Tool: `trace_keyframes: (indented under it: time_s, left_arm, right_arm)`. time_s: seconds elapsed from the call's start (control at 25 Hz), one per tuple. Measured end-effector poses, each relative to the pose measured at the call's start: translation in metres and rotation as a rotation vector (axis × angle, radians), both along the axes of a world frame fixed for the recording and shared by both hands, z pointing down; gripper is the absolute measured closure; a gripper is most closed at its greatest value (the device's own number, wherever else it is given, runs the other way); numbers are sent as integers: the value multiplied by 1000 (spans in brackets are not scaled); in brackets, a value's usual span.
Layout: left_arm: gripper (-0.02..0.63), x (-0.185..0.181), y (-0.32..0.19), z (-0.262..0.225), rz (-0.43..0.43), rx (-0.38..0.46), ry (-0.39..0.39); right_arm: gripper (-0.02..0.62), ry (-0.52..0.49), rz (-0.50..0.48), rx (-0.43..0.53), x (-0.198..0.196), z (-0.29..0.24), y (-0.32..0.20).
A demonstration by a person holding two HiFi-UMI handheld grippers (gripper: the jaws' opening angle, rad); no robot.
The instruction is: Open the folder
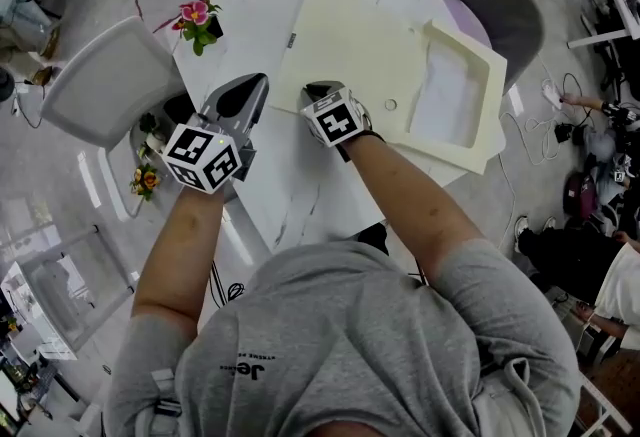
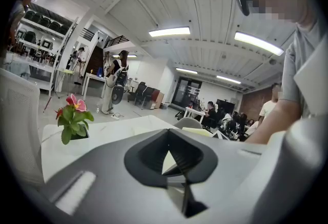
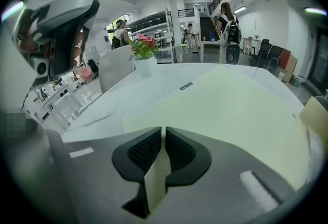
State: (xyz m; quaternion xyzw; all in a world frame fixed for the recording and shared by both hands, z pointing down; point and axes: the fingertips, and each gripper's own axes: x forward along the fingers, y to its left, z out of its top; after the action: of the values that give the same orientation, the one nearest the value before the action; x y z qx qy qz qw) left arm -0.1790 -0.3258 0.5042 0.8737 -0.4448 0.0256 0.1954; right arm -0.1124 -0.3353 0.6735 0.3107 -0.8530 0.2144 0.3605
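Observation:
A cream folder [image 1: 370,55] lies flat on the white table [image 1: 290,175], and its right half forms a shallow tray [image 1: 455,95]. My right gripper [image 1: 318,90] is at the folder's near left corner, shut on the cover's edge. In the right gripper view the cream sheet [image 3: 156,177] sits pinched between the pads of the right gripper [image 3: 163,138], and the cover [image 3: 230,105] spreads out beyond them. My left gripper [image 1: 245,90] hovers over the table to the left of the folder, its jaws together and empty. In the left gripper view the left gripper [image 2: 171,154] points level towards the folder [image 2: 202,132].
A small pot of pink flowers [image 1: 198,23] stands at the table's far left corner. A white chair [image 1: 100,80] is beside the table on the left, and a grey chair [image 1: 505,10] is behind the folder. People and desks fill the room beyond.

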Motion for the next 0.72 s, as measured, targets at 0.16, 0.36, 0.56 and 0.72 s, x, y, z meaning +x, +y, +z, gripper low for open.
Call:
trace_keyframes:
  time_s: [0.16,0.36,0.56,0.72]
  left_arm:
    - [548,1,-1,-1,6,3,-3]
    - [548,1,-3,-1,10,9,-5]
    - [548,0,-3,-2,9,11,-4]
    - [548,0,-2,-2,10,12,-7]
  right_arm:
    - [566,-2,-1,-2,0,0,0]
    - [569,-2,1,-3,1,1,-1]
    - [574,-2,0,-6,1,1,-1]
    - [579,-6,-5,-18,1,2,-2]
